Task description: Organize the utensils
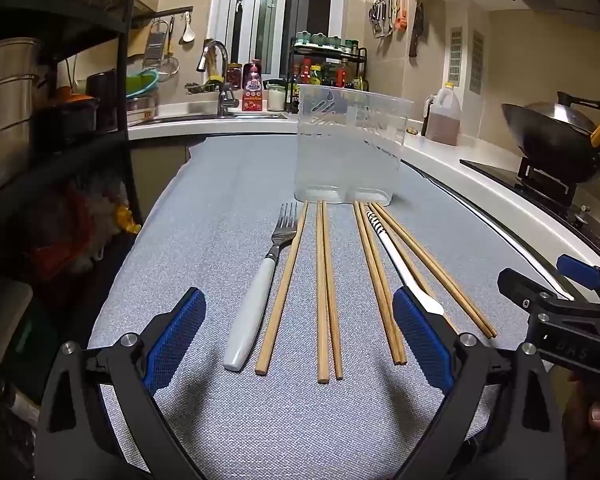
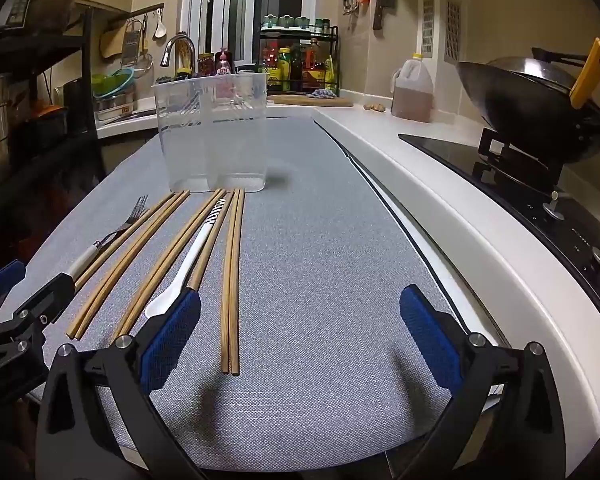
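Observation:
A clear plastic utensil holder (image 1: 350,144) (image 2: 214,136) stands empty at the far end of a grey mat (image 1: 300,420). In front of it lie a white-handled fork (image 1: 256,296) (image 2: 112,240), several wooden chopsticks (image 1: 326,292) (image 2: 232,276) and a white spoon with a striped handle (image 1: 396,260) (image 2: 188,264). My left gripper (image 1: 300,344) hovers open over the near ends of the fork and chopsticks, nothing between its fingers. My right gripper (image 2: 300,340) is open to the right of the rightmost chopstick pair, over bare mat. The right gripper also shows at the left wrist view's right edge.
A white counter (image 2: 440,200) runs along the mat's right side, with a stove and black wok (image 2: 528,108) and an oil jug (image 2: 412,88). Sink and tap (image 1: 220,76) sit behind on the left; a dark shelf rack (image 1: 40,100) stands at the left.

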Available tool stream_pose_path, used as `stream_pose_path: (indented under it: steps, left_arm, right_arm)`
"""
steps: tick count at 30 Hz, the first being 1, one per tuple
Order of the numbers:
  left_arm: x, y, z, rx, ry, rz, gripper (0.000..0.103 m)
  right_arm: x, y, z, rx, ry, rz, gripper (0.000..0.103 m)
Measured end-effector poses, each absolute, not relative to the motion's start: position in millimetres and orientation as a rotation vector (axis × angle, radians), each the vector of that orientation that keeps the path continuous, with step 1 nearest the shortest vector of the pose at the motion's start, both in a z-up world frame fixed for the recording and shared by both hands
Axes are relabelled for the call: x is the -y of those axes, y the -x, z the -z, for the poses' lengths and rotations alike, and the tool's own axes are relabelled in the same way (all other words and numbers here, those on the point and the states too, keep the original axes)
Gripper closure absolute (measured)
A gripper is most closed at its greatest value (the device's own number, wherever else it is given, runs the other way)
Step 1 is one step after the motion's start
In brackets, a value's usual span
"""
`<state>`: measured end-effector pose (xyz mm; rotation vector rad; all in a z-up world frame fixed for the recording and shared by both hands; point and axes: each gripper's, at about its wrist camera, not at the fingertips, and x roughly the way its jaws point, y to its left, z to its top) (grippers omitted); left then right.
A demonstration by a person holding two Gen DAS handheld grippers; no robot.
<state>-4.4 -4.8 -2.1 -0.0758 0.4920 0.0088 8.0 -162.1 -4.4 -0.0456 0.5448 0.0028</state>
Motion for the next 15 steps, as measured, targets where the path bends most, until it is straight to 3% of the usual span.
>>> stream_pose_path:
  steps: [15]
  left_arm:
    - [8.3,7.1,0.0,-0.484,0.072,0.003,0.012]
  right_arm:
    - [161.5,-5.4,8.2,-0.55,0.04,-0.003,0.006]
